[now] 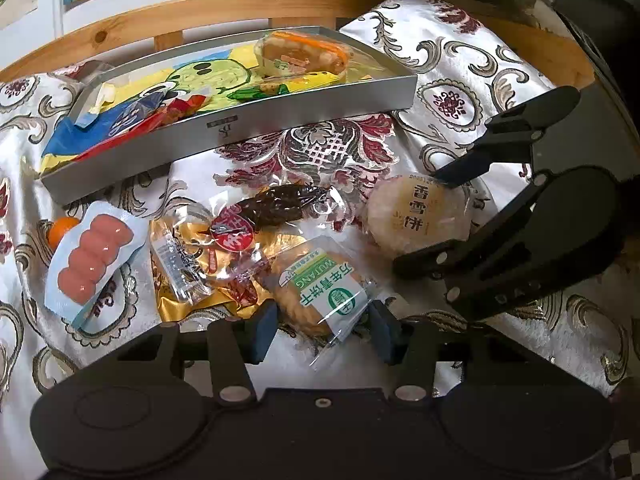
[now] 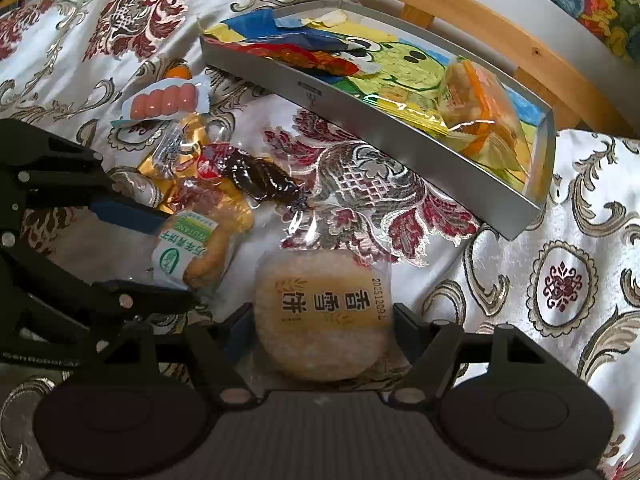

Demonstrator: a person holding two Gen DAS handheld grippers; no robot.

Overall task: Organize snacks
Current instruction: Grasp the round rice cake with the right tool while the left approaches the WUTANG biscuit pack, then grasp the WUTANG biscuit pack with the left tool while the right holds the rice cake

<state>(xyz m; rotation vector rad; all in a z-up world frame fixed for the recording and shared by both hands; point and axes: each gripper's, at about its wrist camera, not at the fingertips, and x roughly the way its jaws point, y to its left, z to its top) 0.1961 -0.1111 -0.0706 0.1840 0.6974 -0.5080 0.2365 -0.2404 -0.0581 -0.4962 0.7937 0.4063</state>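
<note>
My left gripper is open, its blue pads on either side of a green-labelled biscuit packet that lies on the patterned cloth. My right gripper is also open and straddles a round rice cracker in clear wrap, its fingers close to the cracker's edges. Each gripper shows in the other's view: the right gripper around the rice cracker, the left gripper around the biscuit packet. A silver tray behind them holds several colourful packets and an orange jelly pack.
A sausage pack, a dark dried snack with a red label, a gold packet and a small orange fruit lie loose on the cloth. A wooden rail runs behind the tray.
</note>
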